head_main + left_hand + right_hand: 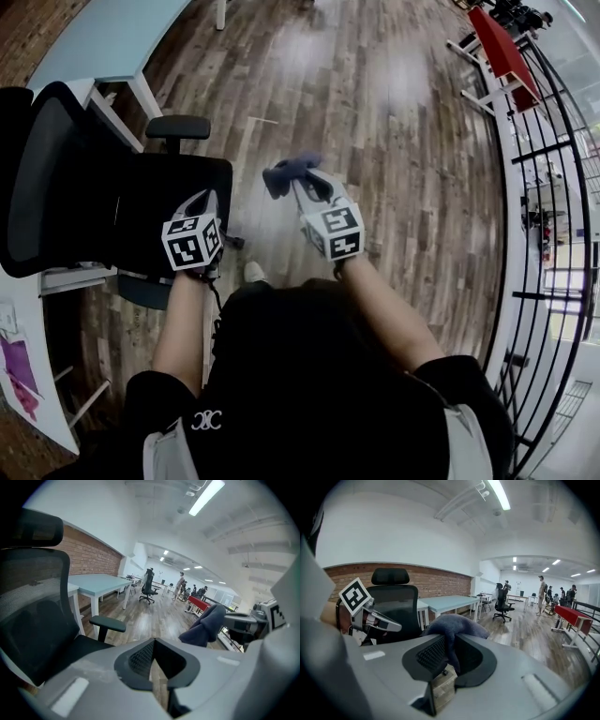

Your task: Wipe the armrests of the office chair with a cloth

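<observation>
right gripper (302, 184) pinches cloth (287, 171) — ready to wipe | left gripper (206, 199) — jaws together, empty | armrest (178, 126) ahead, seemingly untouched

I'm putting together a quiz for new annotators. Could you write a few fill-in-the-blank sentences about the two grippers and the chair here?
1. The right gripper is shut on a dark ____.
2. The left gripper is shut and holds ____.
3. The black office chair stands on the person's ____ side.

Missing words: cloth; nothing; left.
</observation>
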Motion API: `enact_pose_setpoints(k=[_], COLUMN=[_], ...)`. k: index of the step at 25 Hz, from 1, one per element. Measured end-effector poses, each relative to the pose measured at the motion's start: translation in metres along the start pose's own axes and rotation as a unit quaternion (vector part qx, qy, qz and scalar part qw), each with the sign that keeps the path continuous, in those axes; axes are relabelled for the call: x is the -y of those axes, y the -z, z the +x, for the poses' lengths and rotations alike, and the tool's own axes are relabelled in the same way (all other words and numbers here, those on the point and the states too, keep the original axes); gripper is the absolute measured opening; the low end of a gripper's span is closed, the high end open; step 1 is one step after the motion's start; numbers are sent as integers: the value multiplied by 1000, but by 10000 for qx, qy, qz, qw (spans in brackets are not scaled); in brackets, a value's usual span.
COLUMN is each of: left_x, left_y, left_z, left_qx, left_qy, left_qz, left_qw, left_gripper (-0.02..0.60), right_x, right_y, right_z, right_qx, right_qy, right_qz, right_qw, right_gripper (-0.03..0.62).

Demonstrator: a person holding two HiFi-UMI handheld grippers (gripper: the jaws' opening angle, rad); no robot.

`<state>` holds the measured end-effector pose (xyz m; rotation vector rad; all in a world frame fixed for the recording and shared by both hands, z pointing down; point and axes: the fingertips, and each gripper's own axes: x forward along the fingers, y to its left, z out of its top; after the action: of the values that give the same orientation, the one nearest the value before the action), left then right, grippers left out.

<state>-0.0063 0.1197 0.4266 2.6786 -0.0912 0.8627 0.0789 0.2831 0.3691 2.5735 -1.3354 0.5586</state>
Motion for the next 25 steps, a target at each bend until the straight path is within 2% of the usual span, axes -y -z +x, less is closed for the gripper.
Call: enact_pose_setpoints(k=[5,11,14,17,21,25], left_x=[-6,-17,-19,1,28,50], left_y=[-3,-3,-24,-44,-66,-78], left_z=[17,46,69,90,119,143], left_qx=[-59,-124,15,132,185,364], left_qy=[-175,-658,-948,-1112,-1357,-1525], left_qz=[-139,-363,-517,-732,-800,-971], left_qw=[9997,9971,9941,9910,9873,9828], left_gripper=[6,6,6,6,6,6], right_x=[10,35,62,96,146,179], right_y=[12,9,-2,-13,-31,-27], right_z=[31,78,104,119,134,156], right_qx=[-183,-115,-62,-92,11,-23], right_qy=[-277,-828,-1120,-1458,-1787,-2180], right_qz=[74,-56,-211,-334,-425,-531], right_qw=[9994,9965,9935,9887,9830,9745], right_gripper=[69,69,69,69,69,69])
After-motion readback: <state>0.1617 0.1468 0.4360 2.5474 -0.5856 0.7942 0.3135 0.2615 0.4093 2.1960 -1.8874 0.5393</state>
